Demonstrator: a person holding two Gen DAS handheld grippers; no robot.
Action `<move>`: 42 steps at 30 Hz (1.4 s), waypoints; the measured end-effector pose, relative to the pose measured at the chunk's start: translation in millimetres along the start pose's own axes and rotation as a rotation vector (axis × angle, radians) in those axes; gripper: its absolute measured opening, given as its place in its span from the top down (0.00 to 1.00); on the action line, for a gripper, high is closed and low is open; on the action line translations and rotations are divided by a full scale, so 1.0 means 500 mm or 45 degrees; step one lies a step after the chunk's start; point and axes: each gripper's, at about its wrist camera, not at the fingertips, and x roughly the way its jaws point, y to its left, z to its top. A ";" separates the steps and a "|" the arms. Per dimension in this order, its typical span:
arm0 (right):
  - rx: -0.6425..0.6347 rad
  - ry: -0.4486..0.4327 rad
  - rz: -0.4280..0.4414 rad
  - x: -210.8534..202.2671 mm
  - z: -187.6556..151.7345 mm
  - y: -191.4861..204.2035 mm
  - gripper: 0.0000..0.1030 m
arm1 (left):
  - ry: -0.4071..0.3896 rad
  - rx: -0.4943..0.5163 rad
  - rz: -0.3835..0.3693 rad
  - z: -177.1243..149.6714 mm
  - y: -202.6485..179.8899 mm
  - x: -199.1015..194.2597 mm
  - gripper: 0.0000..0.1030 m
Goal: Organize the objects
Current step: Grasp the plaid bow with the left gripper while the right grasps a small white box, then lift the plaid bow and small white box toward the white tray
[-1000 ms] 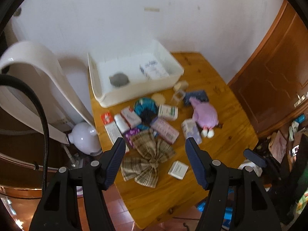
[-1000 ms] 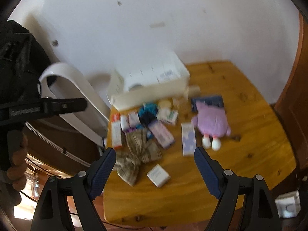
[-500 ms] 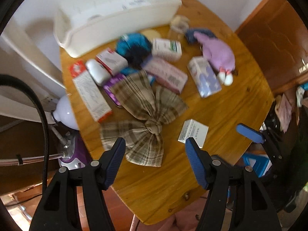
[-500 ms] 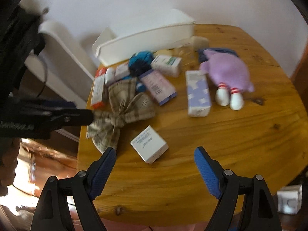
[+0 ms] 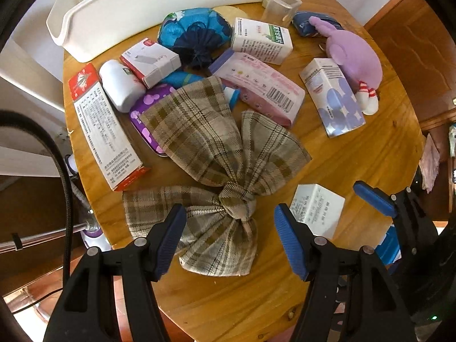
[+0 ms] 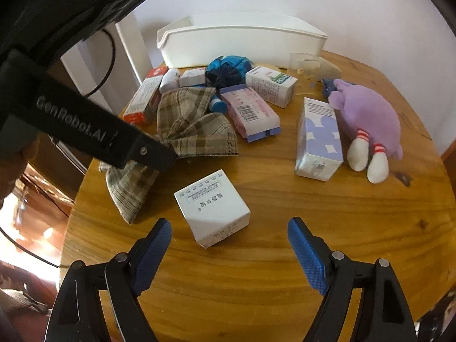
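On the round wooden table (image 5: pixel 356 154), both grippers hang wide open and empty, left gripper (image 5: pixel 229 228) over the knot of the plaid fabric bow (image 5: pixel 216 154), right gripper (image 6: pixel 229 245) just short of the small white cardboard box (image 6: pixel 212 208), so I'd guess each closes in and then carries its pick to the white plastic bin (image 6: pixel 242 42) at 12 o'clock.

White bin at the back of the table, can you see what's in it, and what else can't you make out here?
- White bin: contents hidden by its near wall in both wrist views.
- Purple case: largely covered by the plaid bow, left wrist view.
- Small white box: print too small to read.
- Left gripper: only its side shows in the right wrist view.
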 end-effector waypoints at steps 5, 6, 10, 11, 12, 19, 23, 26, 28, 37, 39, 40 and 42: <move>-0.043 0.003 0.003 0.020 0.006 0.009 0.26 | 0.011 -0.014 0.002 0.000 -0.003 0.009 0.35; -0.048 0.007 0.003 0.023 0.007 0.010 0.27 | 0.009 -0.019 0.002 0.001 -0.004 0.010 0.35; -0.065 0.018 0.008 0.034 0.009 0.014 0.33 | 0.011 -0.035 -0.003 0.002 -0.009 0.014 0.40; -0.072 0.018 0.012 0.035 0.010 0.016 0.34 | 0.014 -0.037 -0.008 0.003 -0.011 0.014 0.43; -0.079 0.014 0.016 0.035 0.010 0.018 0.35 | 0.016 -0.037 -0.010 0.003 -0.012 0.015 0.49; -0.106 0.008 0.071 0.031 0.015 0.027 0.60 | 0.007 -0.015 0.004 -0.001 -0.034 0.011 0.73; -0.057 0.021 0.108 0.029 0.018 0.022 0.60 | -0.015 0.008 0.008 -0.009 -0.048 -0.001 0.74; -0.029 0.027 0.127 0.024 0.020 0.019 0.60 | -0.028 0.008 -0.001 -0.016 -0.054 -0.016 0.74; -0.026 0.027 0.133 0.017 0.021 0.019 0.60 | -0.039 -0.001 -0.008 -0.020 -0.056 -0.028 0.75; -0.014 -0.012 0.125 -0.040 0.048 0.016 0.60 | -0.091 -0.042 -0.017 -0.033 -0.040 -0.107 0.75; -0.007 -0.027 0.115 -0.064 0.061 0.015 0.60 | -0.122 -0.035 -0.018 -0.024 -0.044 -0.136 0.75; -0.005 -0.033 0.112 -0.073 0.066 0.014 0.60 | -0.141 -0.029 -0.019 -0.019 -0.053 -0.148 0.74; 0.001 -0.053 0.108 -0.099 0.084 0.010 0.60 | -0.178 -0.014 -0.017 -0.024 -0.082 -0.180 0.74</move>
